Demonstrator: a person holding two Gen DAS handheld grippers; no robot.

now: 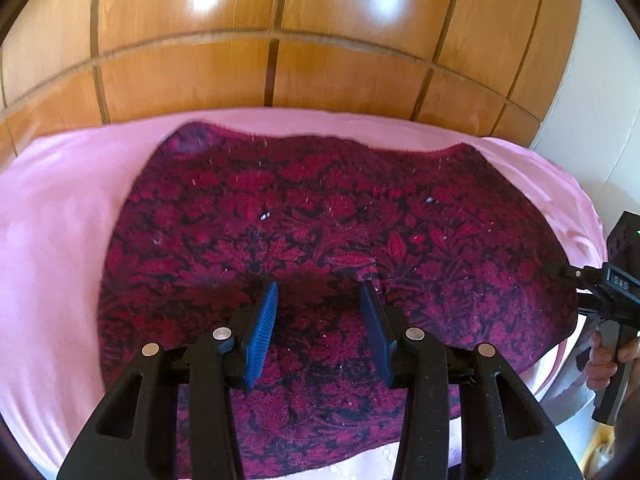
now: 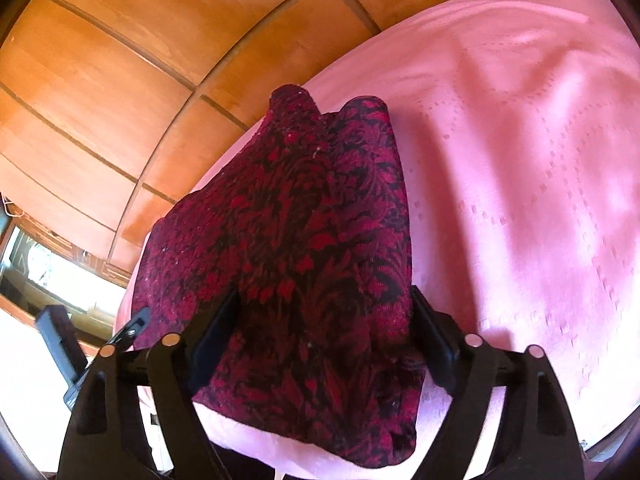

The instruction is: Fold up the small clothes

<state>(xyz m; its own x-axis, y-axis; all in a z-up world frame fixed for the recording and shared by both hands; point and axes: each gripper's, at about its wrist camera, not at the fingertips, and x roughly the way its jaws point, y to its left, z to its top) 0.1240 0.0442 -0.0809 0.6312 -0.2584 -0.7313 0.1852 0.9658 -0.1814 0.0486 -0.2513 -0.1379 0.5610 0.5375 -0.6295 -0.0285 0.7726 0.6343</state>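
Note:
A dark red cloth with a black floral pattern (image 1: 320, 208) lies spread on a pink bedsheet (image 1: 60, 220). My left gripper (image 1: 319, 285) hovers just over the cloth's near part; it is open, and nothing sits between its blue pads (image 1: 264, 320). At the cloth's right edge a hand (image 1: 608, 364) holds my right gripper (image 1: 570, 272). In the right wrist view the cloth (image 2: 312, 220) bulges up between the fingers of my right gripper (image 2: 326, 296). Those jaws stand wide on either side of it without pinching. The cloth hides the left fingertip, and one corner hangs over the bed's edge.
A wooden panelled wall (image 1: 280, 40) rises right behind the bed. Bare pink sheet (image 2: 520, 160) stretches to the right of the cloth in the right wrist view. A bright window area (image 2: 48, 268) shows at the lower left there.

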